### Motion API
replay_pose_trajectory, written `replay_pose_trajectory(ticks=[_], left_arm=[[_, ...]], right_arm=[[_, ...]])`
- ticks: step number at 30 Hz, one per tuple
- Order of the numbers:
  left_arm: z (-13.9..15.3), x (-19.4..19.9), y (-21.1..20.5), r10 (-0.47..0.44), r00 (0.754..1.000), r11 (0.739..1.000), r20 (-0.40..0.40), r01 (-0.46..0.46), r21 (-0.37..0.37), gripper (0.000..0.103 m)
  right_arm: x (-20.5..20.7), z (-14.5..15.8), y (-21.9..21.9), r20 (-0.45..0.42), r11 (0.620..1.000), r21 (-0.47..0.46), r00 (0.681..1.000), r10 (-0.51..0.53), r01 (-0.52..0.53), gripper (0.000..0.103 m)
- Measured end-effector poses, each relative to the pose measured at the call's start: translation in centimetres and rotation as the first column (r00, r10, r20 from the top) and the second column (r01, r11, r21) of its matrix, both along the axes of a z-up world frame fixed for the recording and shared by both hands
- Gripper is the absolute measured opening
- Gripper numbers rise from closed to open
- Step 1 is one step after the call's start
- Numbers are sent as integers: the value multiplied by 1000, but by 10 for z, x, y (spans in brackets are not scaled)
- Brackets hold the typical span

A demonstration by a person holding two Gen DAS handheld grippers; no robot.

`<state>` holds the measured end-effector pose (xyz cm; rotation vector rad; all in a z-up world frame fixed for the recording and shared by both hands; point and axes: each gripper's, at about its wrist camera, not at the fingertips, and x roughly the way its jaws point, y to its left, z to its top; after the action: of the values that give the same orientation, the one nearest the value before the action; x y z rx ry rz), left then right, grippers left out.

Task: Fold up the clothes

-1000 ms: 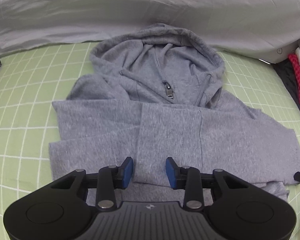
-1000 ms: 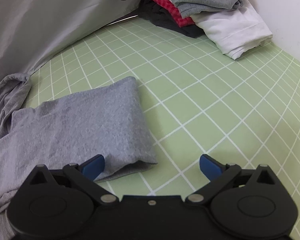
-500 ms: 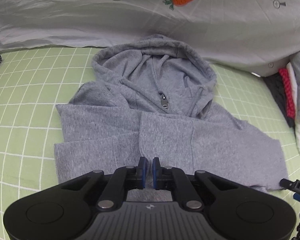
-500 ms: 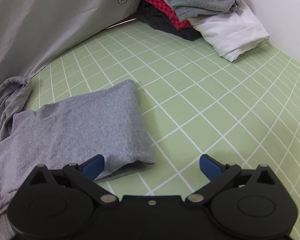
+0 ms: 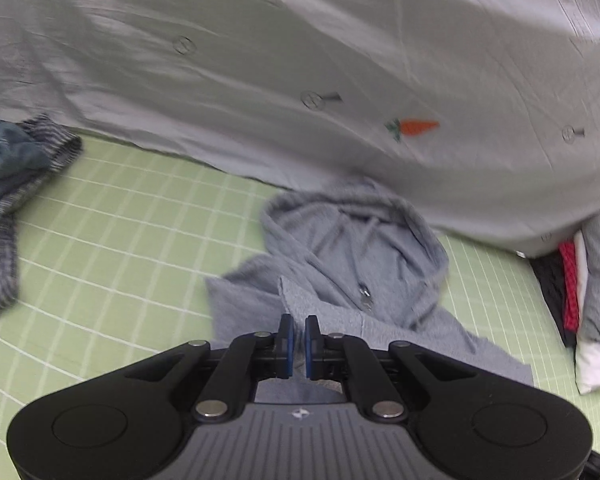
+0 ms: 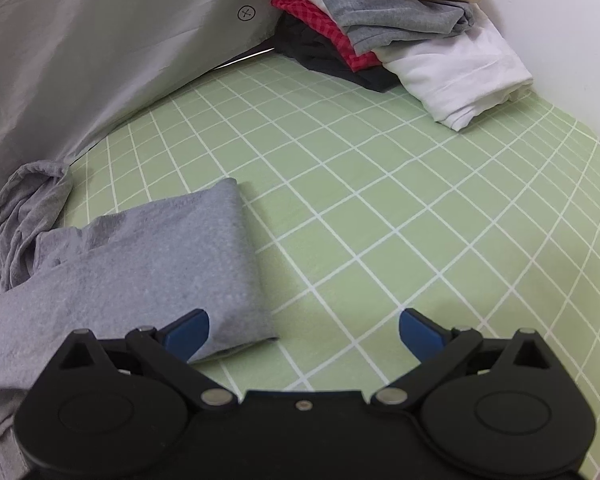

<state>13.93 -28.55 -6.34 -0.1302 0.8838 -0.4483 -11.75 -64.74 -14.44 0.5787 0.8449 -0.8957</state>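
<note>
1. Since a sec ago the left gripper (image 5: pixel 296 344) has clenched on the near hem of the grey hoodie (image 5: pixel 352 264) and lifted it; the cloth now peaks up between the blue pads (image 5: pixel 286 340), where before it lay flat.
2. Right gripper (image 6: pixel 304 330) hasn't shifted: jaws wide apart, released, nothing pinched. Its left pad sits just over the folded sleeve end (image 6: pixel 220 264) of the hoodie; right pad is over bare sheet.
3. Hoodie lies mid-bed on the green checked sheet (image 5: pixel 112 256), hood at the far side, zip pull & drawstrings visible at the neck, sleeves folded in across the body.
4. Beyond the hood, a grey duvet (image 5: pixel 300 60) w/ carrot prints runs along the far edge.
5. Far left in the left wrist view: a crumpled pile of blue & striped clothes (image 5: pixel 12 184).
6. Far right: stack of folded clothes (image 6: pixel 396 28), white, red check, dark, grey and cream on top, against the white wall (image 6: pixel 560 20).
</note>
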Motion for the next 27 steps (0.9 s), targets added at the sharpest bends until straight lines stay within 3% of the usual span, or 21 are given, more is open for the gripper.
replay_pose_trajectory(ticks=[8,16,27], left_arm=[[18,16,73,197,979,980,59,-197,-12,5],[20,30,144,397,914,916,86,-401,27,0],[-5,28,171,462,886,883,51,-464,66,0]], right_arm=[[8,0,7,-5,999,-7,999,45,-45,103],[16,1,15,-7,995,-11,995,98,-98,103],[27,1,25,-30,989,-14,989,147,-148,103]])
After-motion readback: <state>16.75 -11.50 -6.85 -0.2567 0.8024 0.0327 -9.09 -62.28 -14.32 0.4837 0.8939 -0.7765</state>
